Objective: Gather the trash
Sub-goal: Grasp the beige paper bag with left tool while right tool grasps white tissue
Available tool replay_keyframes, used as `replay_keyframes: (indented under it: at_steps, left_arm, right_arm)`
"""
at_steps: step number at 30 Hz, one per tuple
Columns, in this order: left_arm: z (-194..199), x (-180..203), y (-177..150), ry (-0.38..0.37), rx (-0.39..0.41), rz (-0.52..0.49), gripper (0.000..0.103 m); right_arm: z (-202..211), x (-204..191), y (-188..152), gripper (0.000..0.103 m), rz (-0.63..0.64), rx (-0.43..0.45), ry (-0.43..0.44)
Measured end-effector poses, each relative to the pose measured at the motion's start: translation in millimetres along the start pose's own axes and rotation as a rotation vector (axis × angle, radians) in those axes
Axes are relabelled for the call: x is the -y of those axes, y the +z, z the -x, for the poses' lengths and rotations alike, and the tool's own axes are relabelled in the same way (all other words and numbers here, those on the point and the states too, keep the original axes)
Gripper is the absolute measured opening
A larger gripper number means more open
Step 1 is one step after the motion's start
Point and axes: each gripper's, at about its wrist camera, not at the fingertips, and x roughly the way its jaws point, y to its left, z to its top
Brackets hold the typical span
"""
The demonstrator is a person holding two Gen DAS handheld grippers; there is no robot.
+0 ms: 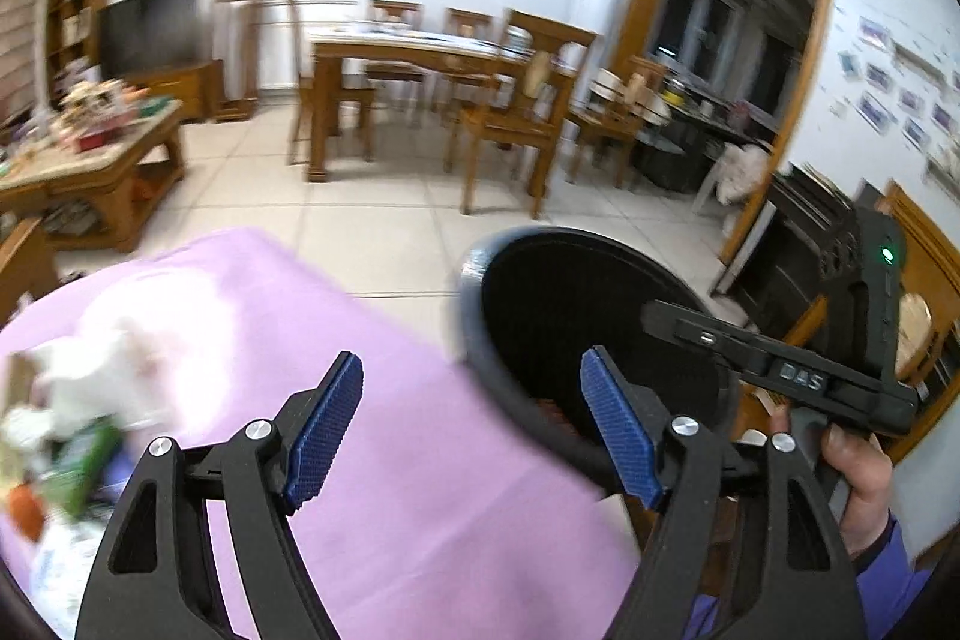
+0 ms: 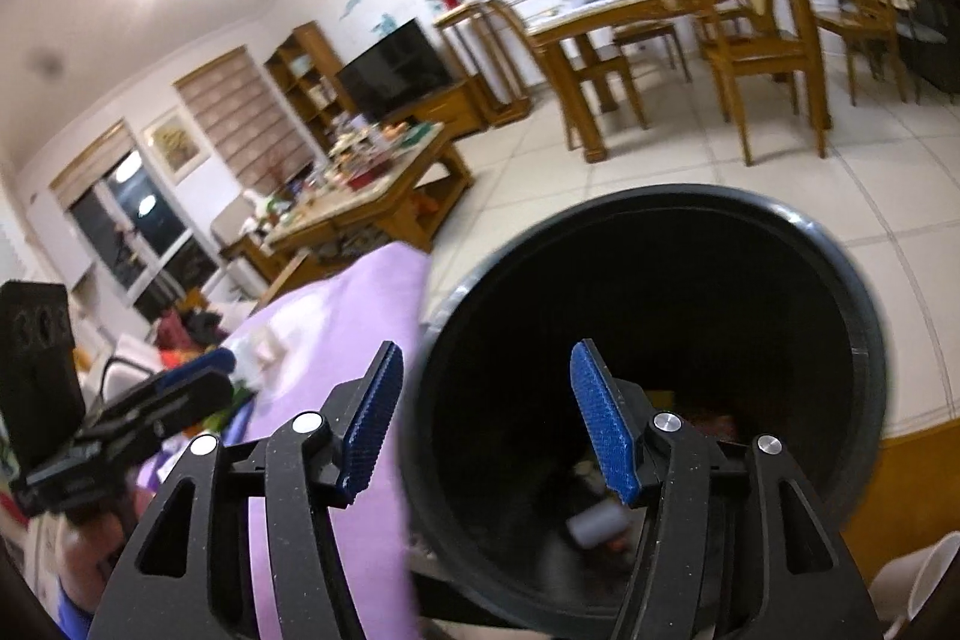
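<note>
A black round trash bin [image 2: 810, 280] stands beside a table with a purple cloth [image 2: 360, 316]; it also shows in the left wrist view [image 1: 480, 280]. My right gripper [image 2: 483, 418] is open and empty over the bin's near rim. A small white roll [image 2: 594, 523] and other scraps lie at the bin's bottom. My left gripper [image 1: 474, 430] is open and empty above the purple cloth [image 1: 390, 460], next to the bin. A blurred heap of trash, white tissue [image 1: 102, 376] and a green packet [image 1: 78, 466], lies on the cloth at the left.
A cluttered wooden coffee table [image 1: 102, 160] stands at the left. A dining table with wooden chairs [image 1: 510, 112] stands beyond on the tiled floor. A TV [image 1: 150, 22] is against the far wall. The right gripper's body [image 1: 780, 370] hangs over the bin.
</note>
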Motion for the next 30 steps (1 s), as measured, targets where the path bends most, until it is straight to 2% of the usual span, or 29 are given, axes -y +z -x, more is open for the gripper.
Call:
replay_keyframes:
  at_steps: [2, 3, 6, 7, 8, 12, 13, 15, 16, 19, 20, 22, 24, 25, 28, 29, 30]
  left_arm:
    - [17.8, -34.9, -2.7, 0.064, 0.020, 0.035, 0.075]
    - [25.3, -50.3, -4.2, 0.092, 0.027, 0.053, 0.075]
    - [49.0, -104.4, -11.0, 0.200, 0.039, 0.109, 0.075]
    - [55.6, -123.9, -12.5, 0.241, 0.035, 0.126, 0.075]
    - [61.1, -145.6, -14.2, 0.283, 0.028, 0.145, 0.075]
    - [60.9, -206.7, -16.5, 0.358, -0.032, 0.204, 0.075]
    - [55.3, -219.3, -16.8, 0.363, -0.061, 0.212, 0.073]
    - [44.3, -231.2, -16.8, 0.365, -0.099, 0.197, 0.073]
    - [36.2, -235.5, -15.5, 0.368, -0.124, 0.175, 0.073]
    - [20.5, -246.0, -15.7, 0.360, -0.172, 0.162, 0.058]
    - [18.6, -249.4, -18.5, 0.349, -0.177, 0.170, 0.053]
    - [18.9, -258.9, -27.1, 0.322, -0.180, 0.190, 0.046]
    - [18.6, -257.6, -34.5, 0.315, -0.187, 0.192, 0.045]
    - [17.5, -258.0, -37.2, 0.317, -0.193, 0.183, 0.043]
    - [22.6, -259.7, -40.1, 0.297, -0.188, 0.191, 0.035]
    - [24.8, -260.4, -40.9, 0.286, -0.179, 0.204, 0.034]
    - [26.8, -262.4, -42.1, 0.274, -0.172, 0.213, 0.034]
  right_arm:
    - [-14.1, -28.7, 0.4, 0.064, 0.037, -0.018, 0.021]
    - [-14.1, -28.7, 0.4, 0.064, 0.037, -0.018, 0.021]
    - [-37.3, -72.5, 1.4, 0.064, 0.090, -0.051, 0.054]
    - [-54.7, -106.0, -0.5, 0.064, 0.124, -0.077, 0.078]
    - [-54.7, -106.0, -0.5, 0.065, 0.124, -0.077, 0.078]
    - [-92.5, -166.8, -3.8, 0.070, 0.180, -0.141, 0.134]
    - [-118.2, -199.6, -2.4, 0.070, 0.213, -0.181, 0.151]
    - [-141.3, -227.5, -3.7, 0.071, 0.240, -0.212, 0.162]
    - [-141.3, -227.5, -3.7, 0.072, 0.240, -0.212, 0.162]
    - [-188.3, -263.6, 3.2, 0.073, 0.240, -0.279, 0.152]
    - [-188.3, -263.6, 3.2, 0.073, 0.240, -0.279, 0.152]
    - [-226.5, -278.6, 6.2, 0.074, 0.233, -0.338, 0.120]
    - [-233.9, -281.0, 6.0, 0.074, 0.226, -0.351, 0.115]
    - [-254.5, -281.7, 4.0, 0.074, 0.207, -0.389, 0.117]
    - [-276.4, -291.4, 0.2, 0.074, 0.223, -0.418, 0.123]
    - [-281.9, -293.6, -1.8, 0.072, 0.231, -0.428, 0.129]
    - [-281.9, -293.6, -1.8, 0.065, 0.231, -0.428, 0.129]
